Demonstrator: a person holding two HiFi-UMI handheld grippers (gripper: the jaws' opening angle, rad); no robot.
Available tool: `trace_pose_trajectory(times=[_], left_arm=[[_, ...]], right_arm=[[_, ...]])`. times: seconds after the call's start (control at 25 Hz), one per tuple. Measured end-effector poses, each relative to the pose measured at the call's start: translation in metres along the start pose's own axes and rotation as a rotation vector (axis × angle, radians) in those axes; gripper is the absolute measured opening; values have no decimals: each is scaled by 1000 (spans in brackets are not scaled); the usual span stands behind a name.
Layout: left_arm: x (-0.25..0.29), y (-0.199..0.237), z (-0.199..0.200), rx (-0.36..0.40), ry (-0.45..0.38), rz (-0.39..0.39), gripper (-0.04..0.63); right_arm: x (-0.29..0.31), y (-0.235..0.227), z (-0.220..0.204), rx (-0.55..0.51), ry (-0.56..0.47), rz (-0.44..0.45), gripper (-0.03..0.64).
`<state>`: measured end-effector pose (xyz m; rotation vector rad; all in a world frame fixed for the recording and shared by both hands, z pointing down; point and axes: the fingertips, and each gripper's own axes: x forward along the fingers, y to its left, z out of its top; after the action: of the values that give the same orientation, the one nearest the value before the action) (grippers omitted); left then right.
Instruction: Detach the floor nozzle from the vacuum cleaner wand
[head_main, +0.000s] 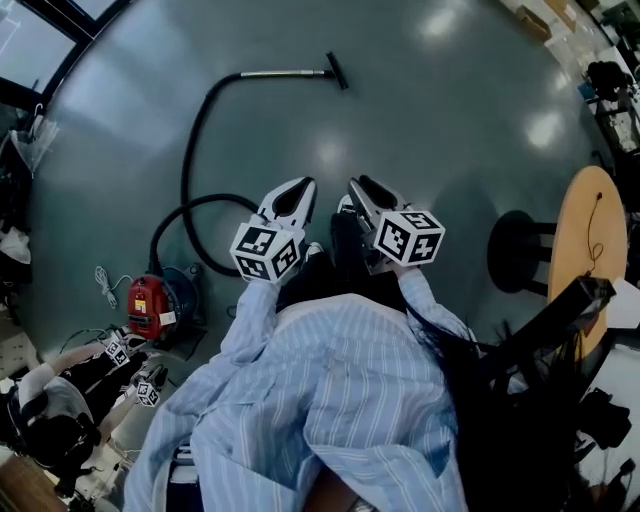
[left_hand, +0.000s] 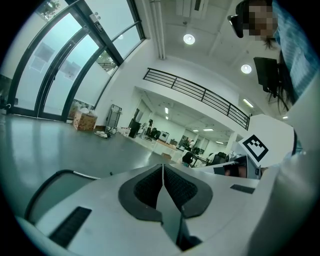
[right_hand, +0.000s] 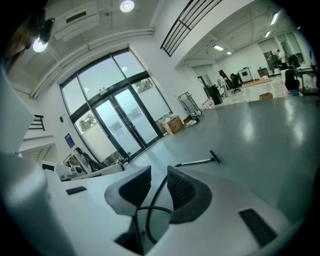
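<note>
The vacuum's metal wand (head_main: 285, 73) lies on the grey floor far ahead, with the black floor nozzle (head_main: 336, 70) on its right end. A black hose (head_main: 190, 150) curves from it back to the red vacuum body (head_main: 150, 303) at the left. Both grippers hang in front of the person's striped shirt, well short of the wand. My left gripper (head_main: 303, 184) is shut with nothing in it, its pads (left_hand: 172, 182) pressed together. My right gripper (head_main: 360, 184) is open and empty. In the right gripper view the wand (right_hand: 192, 162) and nozzle (right_hand: 215, 156) show beyond the jaws (right_hand: 159, 172).
A round wooden table (head_main: 590, 250) and a black stool base (head_main: 515, 250) stand at the right. Another person crouches at lower left with marker cubes (head_main: 120, 350). A white cable (head_main: 105, 285) lies by the vacuum. Glass doors and a cardboard box (right_hand: 174, 124) stand far off.
</note>
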<state>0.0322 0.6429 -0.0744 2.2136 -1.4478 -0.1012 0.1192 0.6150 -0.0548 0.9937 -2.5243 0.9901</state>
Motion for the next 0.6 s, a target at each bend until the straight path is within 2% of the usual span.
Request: trace_pose_trajectory(times=[0.12,0.28,0.4,0.6], left_arm=[[11,10,0,-8,9,4,12],[41,37,7,-18,20,46,13],[72,58,23,-26,11,81,12],[134,94,73,-19,-13,128,14]], right_arm=[[14,-10,1,19,15,3,91],[49,-33,20,38,46,32,81],[76,-53,53,24,54,58,80],[130,-82,128,-9,54,107,80]])
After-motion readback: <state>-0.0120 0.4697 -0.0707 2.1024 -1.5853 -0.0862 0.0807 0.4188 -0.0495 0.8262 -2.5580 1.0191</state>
